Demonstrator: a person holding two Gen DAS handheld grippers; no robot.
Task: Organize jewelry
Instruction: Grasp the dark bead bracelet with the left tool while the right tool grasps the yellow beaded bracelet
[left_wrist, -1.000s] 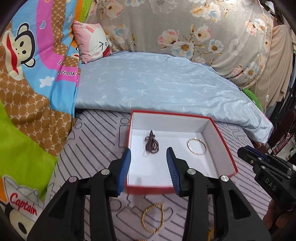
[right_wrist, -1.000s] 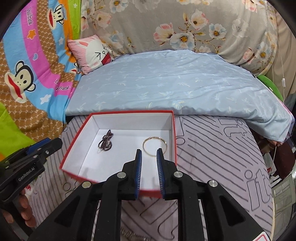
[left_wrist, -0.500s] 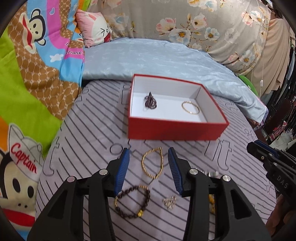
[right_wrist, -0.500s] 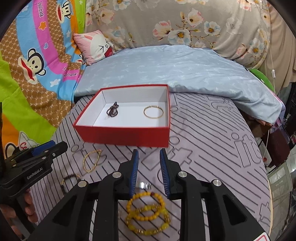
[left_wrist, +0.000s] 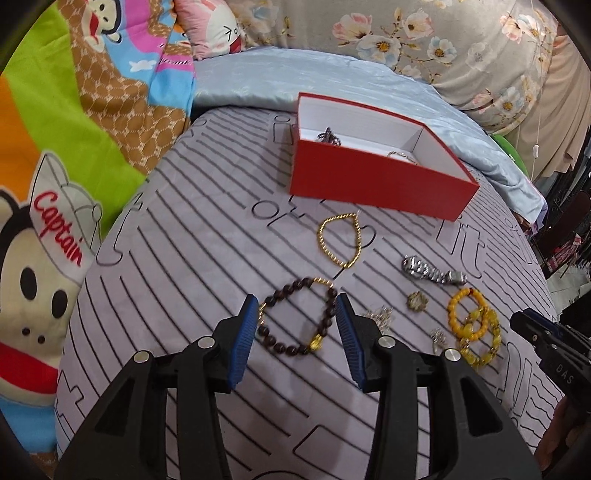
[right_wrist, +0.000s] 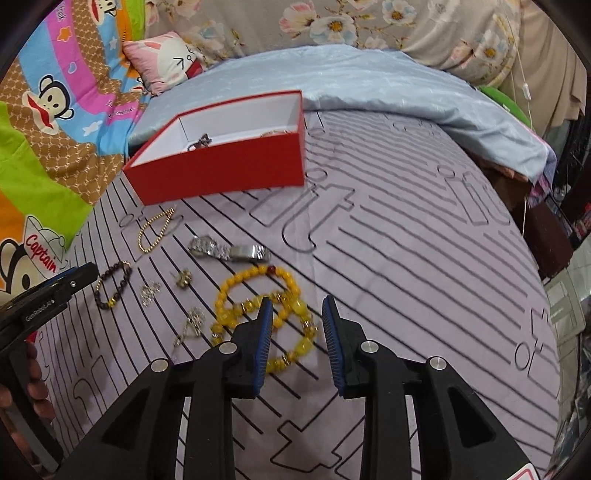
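Having left red box (left_wrist: 373, 186); left tool (left_wrist: 295, 306) parted over dark bracelet (left_wrist: 295, 321); right tool (right_wrist: 297, 308) opening, empty.

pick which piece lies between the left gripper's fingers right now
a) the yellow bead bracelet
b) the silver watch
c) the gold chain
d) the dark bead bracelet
d: in the left wrist view the dark bead bracelet lies flat on the striped cover, framed by the open fingers of the left gripper, while the gold chain, silver watch and yellow bead bracelet lie outside them.
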